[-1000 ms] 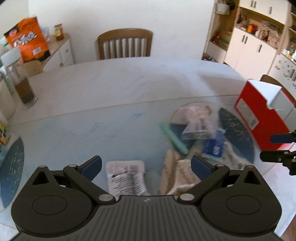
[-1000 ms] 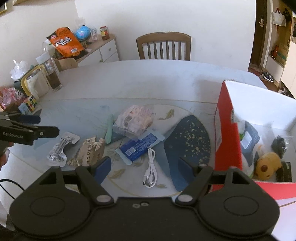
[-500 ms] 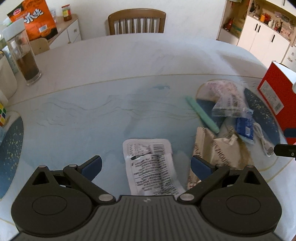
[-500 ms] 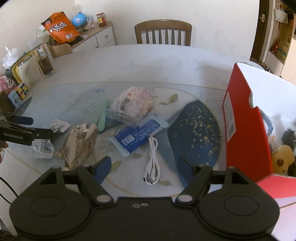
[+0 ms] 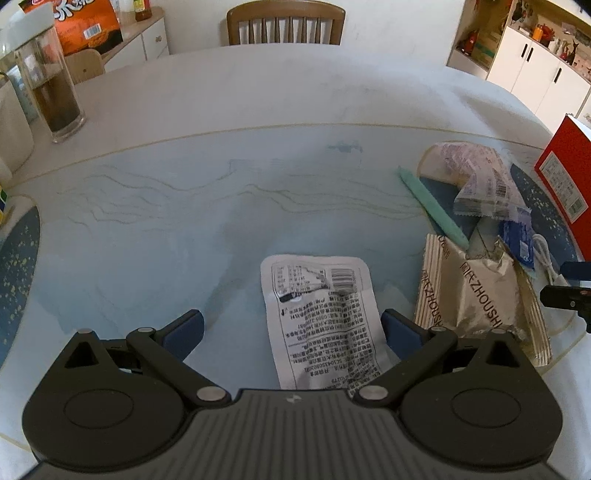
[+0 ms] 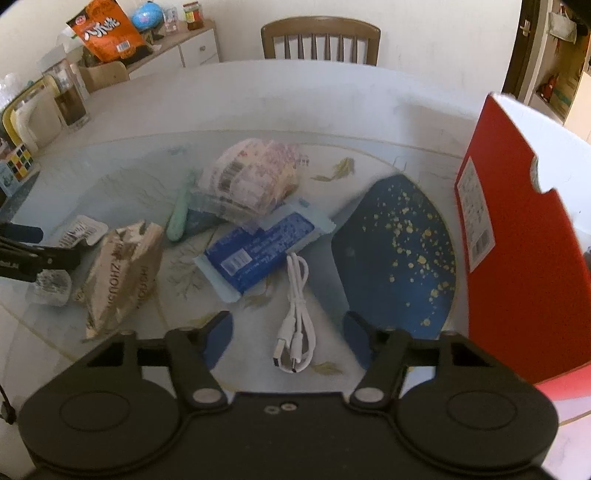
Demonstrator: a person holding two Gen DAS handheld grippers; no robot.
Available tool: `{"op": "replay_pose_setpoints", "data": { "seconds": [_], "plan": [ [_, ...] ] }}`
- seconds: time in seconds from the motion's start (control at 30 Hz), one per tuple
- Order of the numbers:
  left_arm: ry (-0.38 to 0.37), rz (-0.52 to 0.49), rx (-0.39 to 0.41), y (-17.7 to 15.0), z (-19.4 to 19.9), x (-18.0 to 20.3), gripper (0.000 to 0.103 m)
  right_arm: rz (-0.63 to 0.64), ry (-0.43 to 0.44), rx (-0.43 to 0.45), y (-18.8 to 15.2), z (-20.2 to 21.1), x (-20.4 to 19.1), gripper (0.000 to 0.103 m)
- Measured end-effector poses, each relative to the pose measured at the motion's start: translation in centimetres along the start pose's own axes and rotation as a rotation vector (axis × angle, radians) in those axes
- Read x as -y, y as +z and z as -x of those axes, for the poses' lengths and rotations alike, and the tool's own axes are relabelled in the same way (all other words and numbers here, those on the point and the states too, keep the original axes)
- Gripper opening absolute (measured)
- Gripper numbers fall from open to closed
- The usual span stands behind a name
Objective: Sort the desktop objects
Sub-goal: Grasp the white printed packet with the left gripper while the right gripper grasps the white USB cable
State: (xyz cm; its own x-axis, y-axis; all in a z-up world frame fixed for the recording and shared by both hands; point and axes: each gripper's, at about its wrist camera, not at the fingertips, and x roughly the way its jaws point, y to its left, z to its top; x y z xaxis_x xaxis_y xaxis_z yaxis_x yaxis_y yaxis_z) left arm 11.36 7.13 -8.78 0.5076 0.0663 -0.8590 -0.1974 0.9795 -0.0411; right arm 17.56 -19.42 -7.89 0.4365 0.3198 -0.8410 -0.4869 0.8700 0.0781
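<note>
My left gripper (image 5: 291, 332) is open, low over the table, with a white printed sachet (image 5: 325, 321) lying between its fingers, nearer the right one. A tan snack bag (image 5: 476, 295) lies just right of it. My right gripper (image 6: 288, 332) is open, with a coiled white USB cable (image 6: 297, 317) lying between its fingers. Beyond it lie a blue packet (image 6: 258, 251), a pink-printed bag (image 6: 255, 177), a green pen-like stick (image 6: 179, 210) and the tan bag (image 6: 122, 273). The red box (image 6: 517, 236) stands at the right.
A dark blue speckled placemat (image 6: 399, 251) lies beside the red box. A glass of dark liquid (image 5: 51, 85) and a Rubik's cube (image 6: 18, 162) stand at the table's left. A wooden chair (image 5: 284, 22) is at the far side.
Both grippers have moved forward and lower: the left closing in over the white sachet, the right over the USB cable. Both stay open.
</note>
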Motion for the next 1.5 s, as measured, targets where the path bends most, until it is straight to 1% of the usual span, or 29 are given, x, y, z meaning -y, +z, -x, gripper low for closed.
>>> {"op": "replay_pose_setpoints", "data": {
  "seconds": [0.13, 0.23, 0.33, 0.43, 0.5, 0.53, 0.57, 0.6, 0.67, 0.7, 0.73, 0.77, 0.8, 0.83, 1.0, 1.07, 1.1, 1.17, 1.23, 1.43, 1.5],
  "plan": [
    [0.007, -0.015, 0.008, -0.1, -0.1, 0.1, 0.102, 0.019, -0.008, 0.002, -0.1, -0.1, -0.3, 0.061],
    [0.013, -0.020, 0.012, 0.0, -0.1, 0.2, 0.101, 0.026, -0.018, 0.003, 0.0, -0.1, -0.4, 0.058],
    [0.028, -0.050, 0.019, -0.1, -0.2, 0.7, 0.101, 0.054, -0.041, 0.011, -0.2, -0.1, -0.8, 0.056],
    [0.029, -0.054, 0.023, -0.1, -0.3, 0.7, 0.102, 0.047, -0.043, 0.021, -0.3, -0.2, -0.8, 0.056],
    [0.028, -0.055, 0.023, 0.0, -0.3, 0.8, 0.100, 0.042, -0.045, 0.026, -0.4, -0.1, -0.8, 0.055],
    [0.027, -0.056, 0.026, 0.0, -0.2, 0.8, 0.096, 0.042, -0.046, 0.027, -0.4, -0.1, -0.8, 0.054],
    [0.026, -0.057, 0.029, 0.1, -0.2, 0.8, 0.092, 0.041, -0.046, 0.027, -0.4, -0.1, -0.8, 0.051],
    [0.023, -0.060, 0.033, 0.1, -0.1, 0.9, 0.090, 0.040, -0.046, 0.027, -0.4, -0.1, -0.8, 0.047],
    [0.017, -0.072, 0.039, 0.2, 0.0, 1.1, 0.082, 0.038, -0.048, 0.028, -0.5, 0.0, -0.8, 0.044],
    [0.014, -0.078, 0.042, 0.2, 0.0, 1.3, 0.080, 0.037, -0.048, 0.029, -0.5, 0.0, -0.8, 0.038],
    [0.010, -0.085, 0.045, 0.1, 0.1, 1.4, 0.075, 0.037, -0.048, 0.031, -0.6, 0.1, -0.8, 0.034],
    [0.006, -0.091, 0.049, 0.1, 0.2, 1.6, 0.068, 0.039, -0.047, 0.032, -0.7, 0.2, -0.8, 0.028],
    [0.001, -0.099, 0.053, 0.1, 0.4, 1.8, 0.064, 0.039, -0.048, 0.031, -0.7, 0.2, -0.8, 0.023],
    [0.001, -0.103, 0.052, 0.0, 0.4, 2.0, 0.062, 0.037, -0.048, 0.031, -0.7, 0.2, -0.8, 0.023],
    [0.001, -0.089, 0.049, 0.0, 0.6, 2.0, 0.058, 0.021, -0.059, 0.017, -0.6, 0.4, -0.5, 0.020],
    [0.002, -0.090, 0.057, 0.0, 1.0, 2.1, 0.050, 0.007, -0.054, 0.011, -0.7, 0.6, -0.3, 0.020],
    [0.001, -0.093, 0.061, 0.1, 1.2, 2.1, 0.047, -0.001, -0.053, 0.010, -0.8, 0.8, -0.1, 0.020],
    [0.001, -0.104, 0.066, 0.3, 1.6, 2.4, 0.037, -0.015, -0.050, 0.013, -0.9, 1.3, 0.1, 0.020],
    [0.000, -0.109, 0.065, 0.4, 1.7, 2.5, 0.034, -0.023, -0.044, 0.018, -1.0, 1.7, 0.3, 0.020],
    [-0.003, -0.088, 0.066, 0.2, 1.9, 2.2, 0.033, -0.038, -0.032, 0.033, -1.3, 3.0, 0.5, 0.020],
    [0.001, -0.086, 0.064, 0.3, 1.8, 2.1, 0.034, -0.037, -0.030, 0.037, -1.4, 3.3, 0.5, 0.020]
  ]
}}
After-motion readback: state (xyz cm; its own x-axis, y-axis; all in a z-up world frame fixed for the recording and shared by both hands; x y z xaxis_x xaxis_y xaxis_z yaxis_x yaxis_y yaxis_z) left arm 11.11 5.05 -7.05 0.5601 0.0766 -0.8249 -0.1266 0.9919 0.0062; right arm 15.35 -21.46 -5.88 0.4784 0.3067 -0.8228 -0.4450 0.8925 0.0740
